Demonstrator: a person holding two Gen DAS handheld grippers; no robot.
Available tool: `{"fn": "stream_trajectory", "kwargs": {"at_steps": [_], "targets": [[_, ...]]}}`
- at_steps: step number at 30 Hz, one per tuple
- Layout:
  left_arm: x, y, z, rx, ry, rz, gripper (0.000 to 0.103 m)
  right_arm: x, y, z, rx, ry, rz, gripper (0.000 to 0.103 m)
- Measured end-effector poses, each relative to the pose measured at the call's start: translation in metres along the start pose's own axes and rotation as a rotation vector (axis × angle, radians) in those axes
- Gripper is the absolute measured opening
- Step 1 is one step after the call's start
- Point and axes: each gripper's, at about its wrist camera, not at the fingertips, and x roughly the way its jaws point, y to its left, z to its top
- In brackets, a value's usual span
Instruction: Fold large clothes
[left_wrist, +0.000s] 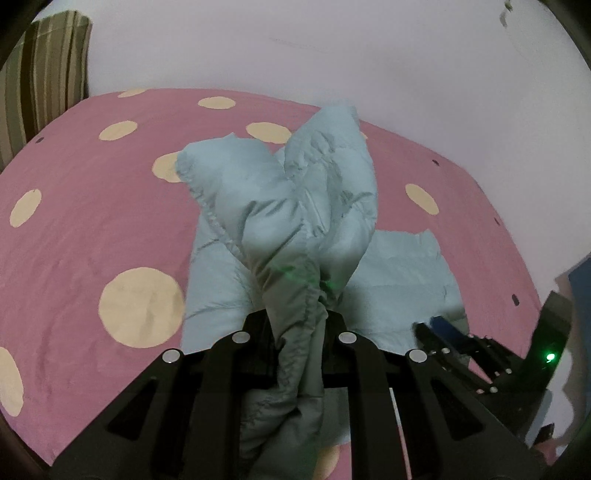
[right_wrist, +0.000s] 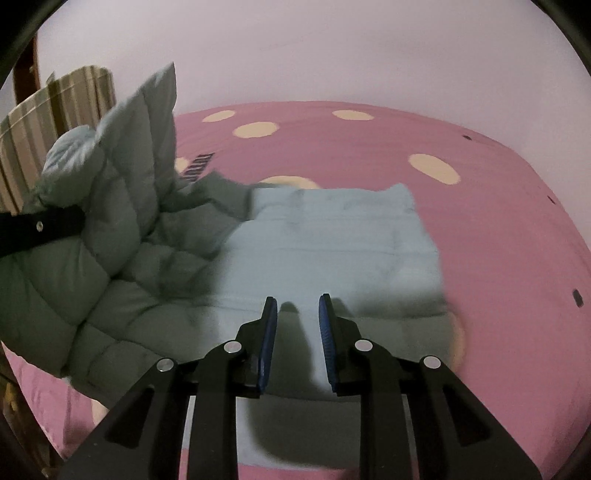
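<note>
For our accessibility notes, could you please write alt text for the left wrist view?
The left tongs are shut on a bunched fold of a pale blue puffer jacket, lifting it above a pink bedsheet with cream dots. The rest of the jacket lies flat behind.

My left gripper (left_wrist: 295, 317) points steeply downward, its jaws clamped tight on a bunched fold of the jacket (left_wrist: 295, 206). My right gripper (right_wrist: 297, 306) tilts down too, jaws slightly apart with nothing between the blue pads (right_wrist: 271, 332).

Raised jacket (right_wrist: 122, 155) blocks left — bedspread (right_wrist: 498, 258) right lies open.
</note>
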Motion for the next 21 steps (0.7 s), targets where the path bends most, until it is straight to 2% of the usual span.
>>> {"fn": "stream_trajectory", "kwargs": {"at_steps": [12,14,15,21], "targets": [[0.052,-0.063,0.003,0.091,0.052,0.002,0.013,-0.011,-0.072,-0.01,0.107,-0.017,-0.109,0.024],[0.063,-0.074,0.001,0.112,0.064,0.005,0.013,-0.009,-0.081,-0.011,0.118,-0.012,-0.128,0.04],[0.068,-0.08,-0.001,0.124,0.069,0.008,0.013,-0.009,-0.088,-0.012,0.13,-0.015,-0.136,0.043],[0.096,-0.107,-0.013,0.15,0.086,0.011,0.013,-0.007,-0.116,-0.018,0.171,-0.003,-0.168,0.044]]}}
